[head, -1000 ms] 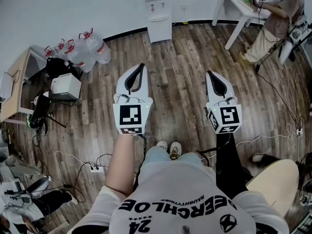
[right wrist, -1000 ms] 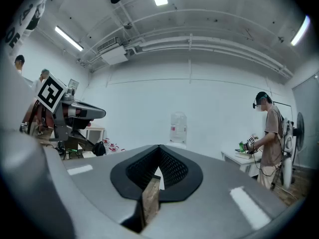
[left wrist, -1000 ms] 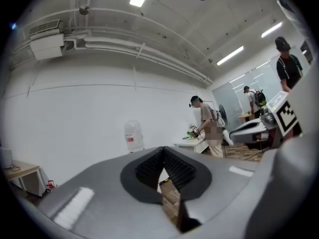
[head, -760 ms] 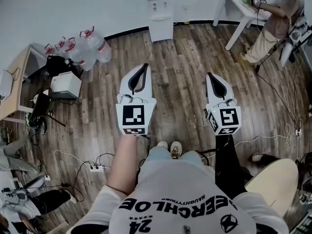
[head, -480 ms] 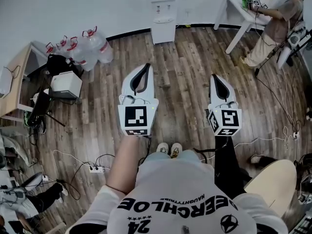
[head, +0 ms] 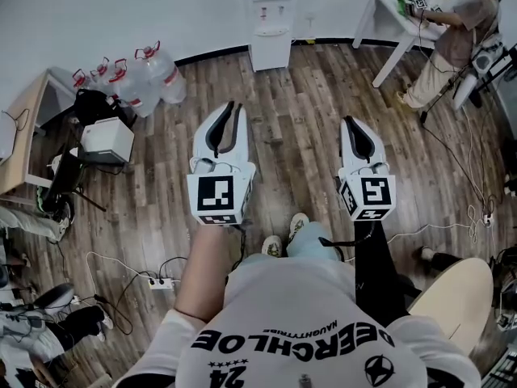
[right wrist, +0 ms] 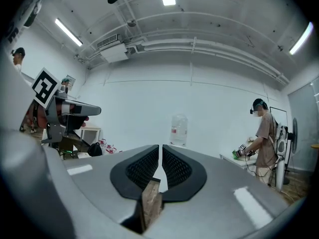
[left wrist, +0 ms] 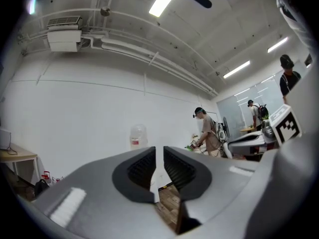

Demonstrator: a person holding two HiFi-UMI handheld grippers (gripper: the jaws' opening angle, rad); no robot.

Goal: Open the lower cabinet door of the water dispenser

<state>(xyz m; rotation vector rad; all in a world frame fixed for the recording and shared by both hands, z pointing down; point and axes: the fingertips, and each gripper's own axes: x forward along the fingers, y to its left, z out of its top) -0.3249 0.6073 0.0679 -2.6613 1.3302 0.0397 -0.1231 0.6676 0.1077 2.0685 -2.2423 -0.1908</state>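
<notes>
The white water dispenser [head: 271, 14] stands against the far wall, its lower cabinet door [head: 271, 49] closed. My left gripper [head: 229, 107] and right gripper [head: 349, 122] are held level over the wood floor, pointing toward it and well short of it. Both are shut with nothing between the pads. In the left gripper view the dispenser's bottle [left wrist: 138, 136] shows above the left gripper [left wrist: 159, 151]; the cabinet is hidden behind the jaws. The right gripper view shows the bottle [right wrist: 178, 130] above the right gripper [right wrist: 160, 148].
Several water jugs [head: 133, 79], a black bag [head: 97, 107] and a white box [head: 107, 140] sit at the left. A person [head: 464, 31] works at a white table [head: 396, 10] at the right. Cables and a power strip [head: 161, 281] lie nearby.
Both grippers have moved forward toward the dispenser as the person steps ahead; the dispenser looks slightly nearer. Both grippers stay shut.
</notes>
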